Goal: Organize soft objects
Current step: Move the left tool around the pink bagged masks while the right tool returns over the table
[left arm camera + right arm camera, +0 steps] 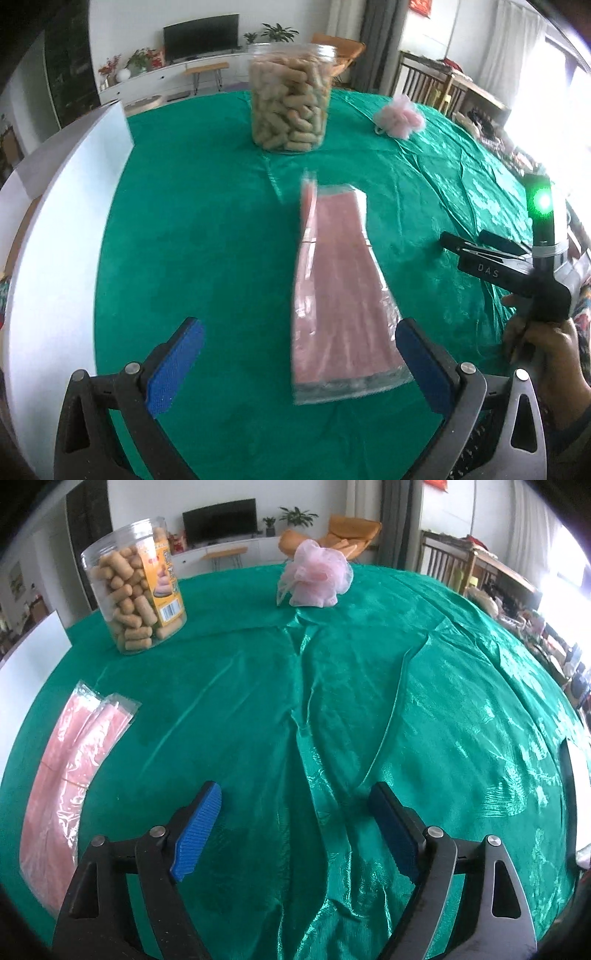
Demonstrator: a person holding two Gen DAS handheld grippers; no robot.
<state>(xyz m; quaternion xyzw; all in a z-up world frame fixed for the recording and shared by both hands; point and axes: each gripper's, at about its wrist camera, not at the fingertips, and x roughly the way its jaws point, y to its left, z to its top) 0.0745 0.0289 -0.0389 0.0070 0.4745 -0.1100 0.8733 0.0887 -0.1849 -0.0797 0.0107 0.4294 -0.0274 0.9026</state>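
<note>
Two claws angled down over the green cloth [332, 686], left claw [299, 354] released above pink packet [340, 295], right claw [295, 827] released.

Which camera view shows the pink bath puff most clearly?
The right wrist view: the pink bath puff sits near the centre, large and sharp, its mesh folds visible on the green tablecloth. In the left wrist view it is smaller, paler and blurrier, beyond the jar.

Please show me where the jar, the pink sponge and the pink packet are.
jar [135, 590], right wrist view, on its clear wall.
sponge [317, 576], right wrist view, on its middle.
packet [340, 295], left wrist view, on its middle.
</note>
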